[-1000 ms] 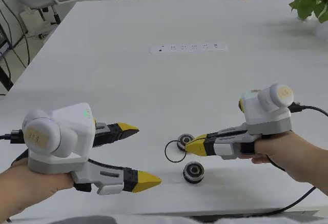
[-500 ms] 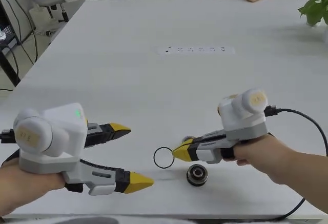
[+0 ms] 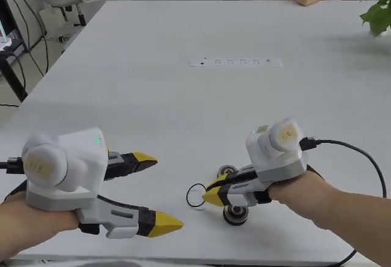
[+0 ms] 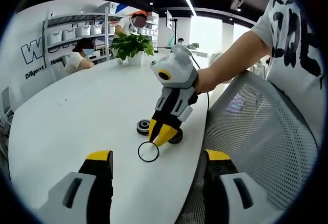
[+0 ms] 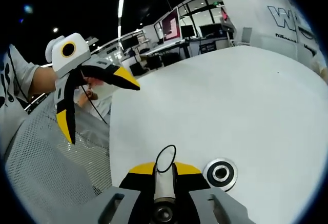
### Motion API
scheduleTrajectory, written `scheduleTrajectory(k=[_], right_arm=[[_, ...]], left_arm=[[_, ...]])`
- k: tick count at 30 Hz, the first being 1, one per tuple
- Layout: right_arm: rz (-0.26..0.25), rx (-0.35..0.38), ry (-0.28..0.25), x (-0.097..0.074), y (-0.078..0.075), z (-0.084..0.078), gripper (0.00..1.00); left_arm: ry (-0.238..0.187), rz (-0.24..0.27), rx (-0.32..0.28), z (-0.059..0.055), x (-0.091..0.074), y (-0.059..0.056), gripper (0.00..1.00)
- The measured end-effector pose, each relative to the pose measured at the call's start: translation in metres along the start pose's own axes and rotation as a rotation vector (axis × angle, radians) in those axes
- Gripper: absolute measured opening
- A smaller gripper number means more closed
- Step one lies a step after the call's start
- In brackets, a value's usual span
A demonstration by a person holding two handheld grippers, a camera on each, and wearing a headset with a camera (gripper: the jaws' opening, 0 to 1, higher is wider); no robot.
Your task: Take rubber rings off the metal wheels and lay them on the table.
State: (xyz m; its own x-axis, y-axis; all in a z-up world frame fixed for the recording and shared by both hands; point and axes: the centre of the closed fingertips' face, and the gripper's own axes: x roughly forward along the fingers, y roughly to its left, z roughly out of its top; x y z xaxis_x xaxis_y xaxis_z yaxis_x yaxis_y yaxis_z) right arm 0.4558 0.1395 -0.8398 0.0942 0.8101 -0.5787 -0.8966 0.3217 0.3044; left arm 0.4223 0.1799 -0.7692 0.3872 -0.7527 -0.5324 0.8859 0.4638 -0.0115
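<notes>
Rubber ring (image 3: 187, 195) pinched in right gripper (image 3: 206, 197), near table (image 3: 183, 242) edge

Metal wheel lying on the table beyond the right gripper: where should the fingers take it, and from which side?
I would take the metal wheel by its outer rim, from above, fingers of the left gripper on opposite sides. It lies flat on the table, face up, so only the rim offers two opposing walls.

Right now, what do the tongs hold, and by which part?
Right tongs pinch the rubber ring by its near rim; left tongs, open, hold nothing.
</notes>
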Motion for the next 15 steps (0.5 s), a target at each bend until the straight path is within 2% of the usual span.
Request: scheduleTrajectory(k=[5, 15], right_arm=[[-0.005, 0.005, -0.025, -0.005, 0.0, 0.005, 0.18], [0.003, -0.008, -0.08, -0.021, 0.005, 0.017, 0.24]], left_arm=[[0.006, -0.007, 0.006, 0.0, 0.001, -0.002, 0.69], [0.017, -0.027, 0.019, 0.0, 0.007, -0.006, 0.69]])
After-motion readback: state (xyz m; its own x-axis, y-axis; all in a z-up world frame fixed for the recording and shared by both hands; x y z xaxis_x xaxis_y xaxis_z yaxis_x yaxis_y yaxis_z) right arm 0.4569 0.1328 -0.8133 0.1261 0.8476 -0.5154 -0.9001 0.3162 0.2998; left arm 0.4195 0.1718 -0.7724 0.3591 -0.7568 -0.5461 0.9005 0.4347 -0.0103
